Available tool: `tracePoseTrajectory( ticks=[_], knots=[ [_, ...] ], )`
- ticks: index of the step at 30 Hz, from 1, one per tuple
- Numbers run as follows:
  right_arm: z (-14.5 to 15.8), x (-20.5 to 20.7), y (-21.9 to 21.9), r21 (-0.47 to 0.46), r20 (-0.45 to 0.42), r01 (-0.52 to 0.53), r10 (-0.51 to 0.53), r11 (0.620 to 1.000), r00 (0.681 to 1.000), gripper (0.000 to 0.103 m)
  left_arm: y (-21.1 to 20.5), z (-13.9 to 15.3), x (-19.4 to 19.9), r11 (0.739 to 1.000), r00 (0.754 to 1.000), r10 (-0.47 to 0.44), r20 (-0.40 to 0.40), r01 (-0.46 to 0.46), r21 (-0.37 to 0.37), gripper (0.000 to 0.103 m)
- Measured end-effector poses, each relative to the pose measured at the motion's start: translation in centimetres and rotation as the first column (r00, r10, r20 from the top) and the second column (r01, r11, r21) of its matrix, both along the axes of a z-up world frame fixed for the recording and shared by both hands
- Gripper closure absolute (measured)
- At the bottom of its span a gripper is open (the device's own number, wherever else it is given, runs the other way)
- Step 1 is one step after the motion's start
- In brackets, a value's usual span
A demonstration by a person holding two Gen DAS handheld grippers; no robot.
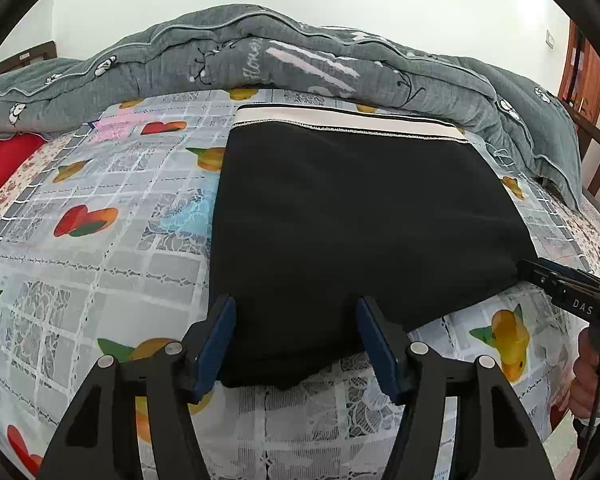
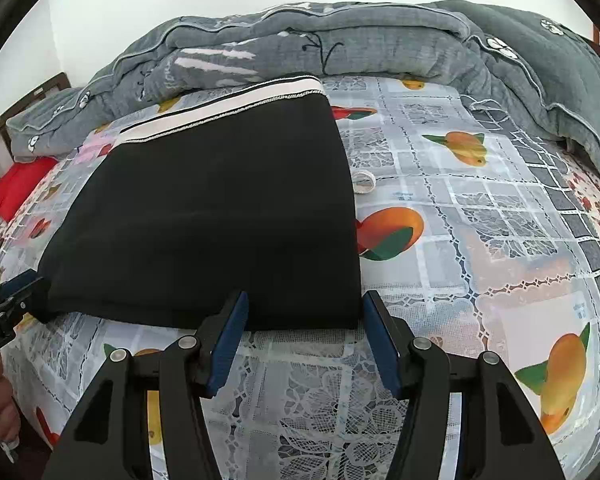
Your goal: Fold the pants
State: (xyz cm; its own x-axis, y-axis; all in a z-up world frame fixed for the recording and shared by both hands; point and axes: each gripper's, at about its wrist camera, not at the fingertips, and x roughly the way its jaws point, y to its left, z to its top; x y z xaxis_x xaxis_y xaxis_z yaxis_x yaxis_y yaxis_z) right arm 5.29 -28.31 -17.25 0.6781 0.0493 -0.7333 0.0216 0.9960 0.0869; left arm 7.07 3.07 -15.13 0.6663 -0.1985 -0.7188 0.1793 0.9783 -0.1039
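Note:
Black pants [image 1: 360, 216] lie folded flat on the bed, with a white waistband [image 1: 340, 118] at the far end. My left gripper [image 1: 296, 312] is open, its blue pads either side of the near left corner of the pants. My right gripper [image 2: 304, 312] is open at the near right corner of the pants [image 2: 220, 208]. The right gripper also shows at the right edge of the left wrist view [image 1: 560, 280]. The left gripper shows at the left edge of the right wrist view [image 2: 12, 296].
The bed has a fruit-patterned sheet [image 1: 100, 220]. A grey quilt [image 1: 260, 56] is bunched along the far side. A red cloth [image 1: 4, 164] lies at the far left. A small white cord loop [image 2: 365, 181] lies right of the pants. A wooden bed frame [image 1: 596, 148] is at the right.

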Motion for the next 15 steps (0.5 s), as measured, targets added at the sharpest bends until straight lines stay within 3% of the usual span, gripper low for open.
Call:
tracePoseTrajectory(
  ticks=[15],
  knots=[
    [-0.2,-1.0,0.6,-0.028,-0.014,-0.007,0.007,1.0,1.0,0.044,0.9,-0.3,-0.3,0.998,0.999,0.034,-0.042,-0.036,-0.048,0.037]
  ],
)
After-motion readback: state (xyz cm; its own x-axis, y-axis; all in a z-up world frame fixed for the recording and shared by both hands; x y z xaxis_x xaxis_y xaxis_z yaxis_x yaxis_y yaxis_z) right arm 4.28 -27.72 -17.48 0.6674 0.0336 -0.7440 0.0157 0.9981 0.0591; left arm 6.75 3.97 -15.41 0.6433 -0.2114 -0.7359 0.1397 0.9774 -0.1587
